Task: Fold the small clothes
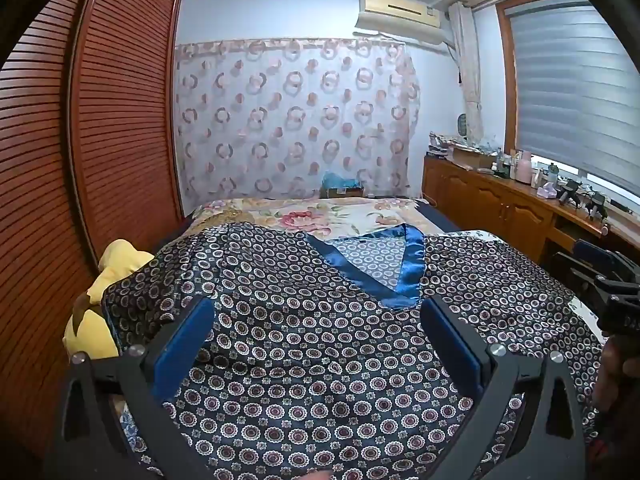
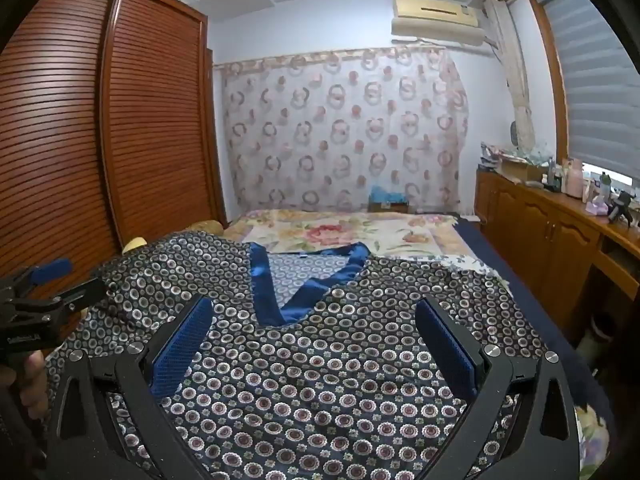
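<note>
A dark navy top (image 1: 320,320) printed with small rings and trimmed with a shiny blue V-neck (image 1: 400,276) lies spread flat on the bed, neck towards the far end. My left gripper (image 1: 318,320) hovers over its left half, jaws wide open, nothing between the blue pads. My right gripper (image 2: 314,320) hangs over the same top (image 2: 340,360) just below the V-neck (image 2: 296,304), also wide open and empty. Each gripper shows at the edge of the other's view: the right gripper (image 1: 612,280) at the right edge, the left gripper (image 2: 44,284) at the left edge.
The bed carries a floral cover (image 1: 320,212). A yellow soft toy (image 1: 104,300) lies at the bed's left edge beside a slatted wooden wardrobe (image 1: 100,140). A wooden cabinet (image 2: 560,232) with clutter on top runs along the right wall under a window blind.
</note>
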Available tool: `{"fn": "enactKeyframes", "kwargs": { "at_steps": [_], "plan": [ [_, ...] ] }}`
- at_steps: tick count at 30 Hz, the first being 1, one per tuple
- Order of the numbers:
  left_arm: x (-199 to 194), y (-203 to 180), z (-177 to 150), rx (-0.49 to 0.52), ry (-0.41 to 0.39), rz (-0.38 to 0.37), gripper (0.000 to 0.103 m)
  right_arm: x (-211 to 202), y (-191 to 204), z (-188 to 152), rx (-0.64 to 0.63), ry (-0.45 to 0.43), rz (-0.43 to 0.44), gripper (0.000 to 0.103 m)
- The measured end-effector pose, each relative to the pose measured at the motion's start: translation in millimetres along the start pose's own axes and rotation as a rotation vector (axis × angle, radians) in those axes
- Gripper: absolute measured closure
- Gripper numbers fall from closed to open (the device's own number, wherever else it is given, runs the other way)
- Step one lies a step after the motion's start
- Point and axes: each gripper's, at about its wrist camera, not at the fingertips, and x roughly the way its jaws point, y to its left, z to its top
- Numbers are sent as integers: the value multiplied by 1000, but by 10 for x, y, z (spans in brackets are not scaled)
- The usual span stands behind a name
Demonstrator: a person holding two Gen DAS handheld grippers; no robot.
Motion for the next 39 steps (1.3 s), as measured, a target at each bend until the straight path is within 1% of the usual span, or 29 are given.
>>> {"fn": "enactKeyframes", "kwargs": {
  "at_steps": [2, 3, 7, 8, 39],
  "plan": [
    [25, 13, 9, 0, -2, -11, 0, 4, -5, 0, 0, 5, -1, 0],
    [-16, -7, 8, 0, -13, -3, 0, 5, -7, -1, -1, 4, -2, 0],
    [12, 1, 23, 5, -13, 11, 0, 12, -2, -5, -5, 6, -3, 0],
    [-54, -25, -15, 9, -30, 9, 0, 10, -6, -6, -2, 3, -1, 0],
    [-22, -9, -22, 10, -31, 22, 0, -24, -58, 22, 11, 2, 0, 0]
  ]
}}
